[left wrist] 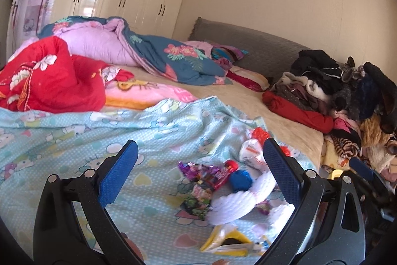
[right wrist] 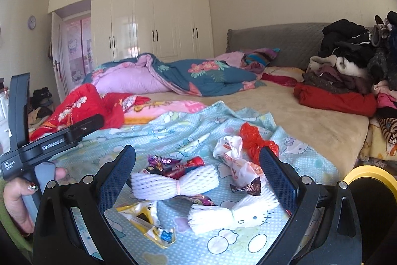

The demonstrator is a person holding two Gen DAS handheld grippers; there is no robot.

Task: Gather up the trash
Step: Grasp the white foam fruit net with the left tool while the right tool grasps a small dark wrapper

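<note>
White foam nets on bedsheet

On the bed sheet the foam net lies in the middle, with the snack wrapper before it, a second foam net before it to the right, and the plastic bag behind it to the right.

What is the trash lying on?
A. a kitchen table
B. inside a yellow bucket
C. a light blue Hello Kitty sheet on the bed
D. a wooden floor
C: the white foam net and the wrappers around it lie on the light blue Hello Kitty sheet spread over the bed.
</note>
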